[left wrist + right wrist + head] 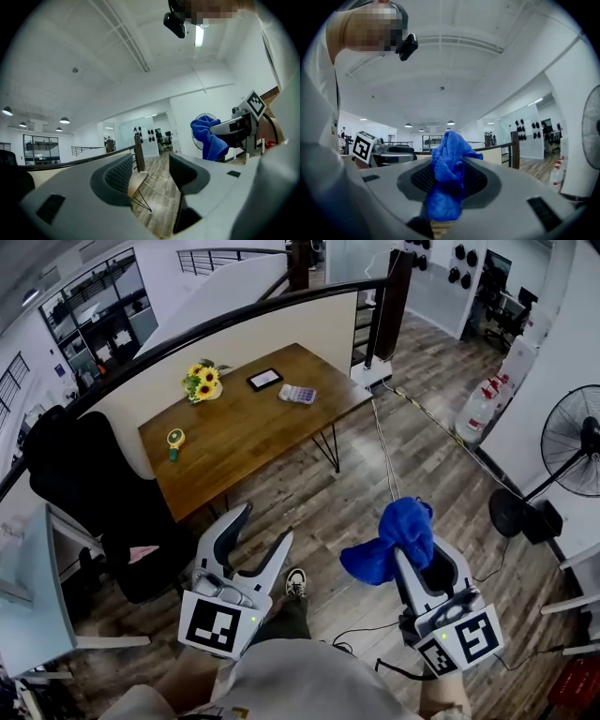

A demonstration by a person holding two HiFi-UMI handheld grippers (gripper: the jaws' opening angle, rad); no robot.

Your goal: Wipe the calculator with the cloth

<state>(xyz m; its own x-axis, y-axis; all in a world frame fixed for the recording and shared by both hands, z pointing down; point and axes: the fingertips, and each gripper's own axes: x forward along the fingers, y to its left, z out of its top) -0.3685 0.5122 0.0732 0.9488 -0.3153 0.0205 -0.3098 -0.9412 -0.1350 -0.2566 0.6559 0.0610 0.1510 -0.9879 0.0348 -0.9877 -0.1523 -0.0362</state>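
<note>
The calculator (297, 394) lies on the far side of a wooden table (244, 437), well ahead of both grippers. My right gripper (410, 538) is shut on a bunched blue cloth (392, 539), which fills its jaws in the right gripper view as blue cloth (448, 178). My left gripper (264, 526) stands open with nothing between its fingers (117, 176); its jaws are spread wide. Both grippers hang over the wood floor, short of the table. The cloth (208, 135) and the right gripper also show in the left gripper view.
On the table are a sunflower pot (202, 382), a black tablet (264, 379) and a small yellow-green toy (174, 440). A black chair (84, 493) stands left of it. A railing (216, 324) runs behind. A floor fan (567, 451) and cables (384, 456) are at the right.
</note>
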